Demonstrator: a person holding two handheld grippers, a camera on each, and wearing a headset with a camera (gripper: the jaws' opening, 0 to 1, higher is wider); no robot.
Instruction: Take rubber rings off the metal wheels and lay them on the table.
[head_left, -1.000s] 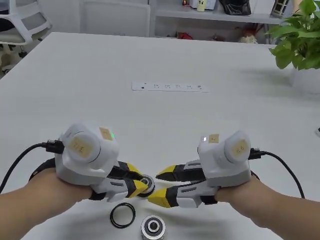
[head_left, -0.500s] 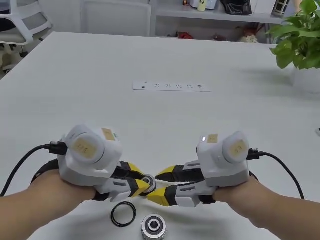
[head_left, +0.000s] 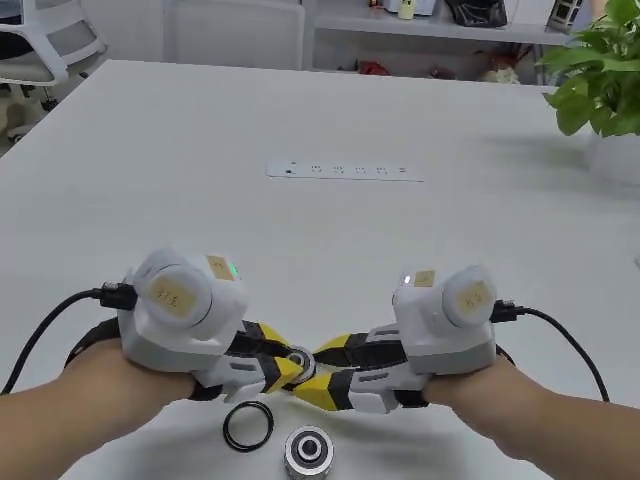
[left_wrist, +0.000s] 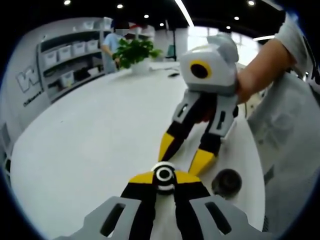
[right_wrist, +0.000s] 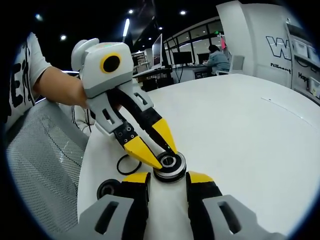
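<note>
**Operator:** Where's the wheel?

**Spotter:** It's low in the middle of the head view. The yellow tips of your left gripper (head_left: 282, 360) are pinched onto the metal wheel (left_wrist: 164, 174). In the right gripper view it shows a dark band round its rim.

**Operator:** And my other tool?

**Spotter:** Your right gripper (left_wrist: 185, 155) has its jaws spread. In its own view the two tips stand either side of the wheel at bottom centre. I cannot tell whether they touch it.

**Operator:** What's lying on the table (head_left: 300, 240)?

**Spotter:** A loose black rubber ring (head_left: 247, 425) lies flat near the bottom edge of the head view, just below your left gripper. Just to the right of it sits a second metal wheel (head_left: 308, 452), near the ring but apart from it.

**Operator:** Anything farther up?

**Spotter:** A white power strip (head_left: 344, 171) lies across the upper middle of the frame, well apart from both of your grippers.
</note>
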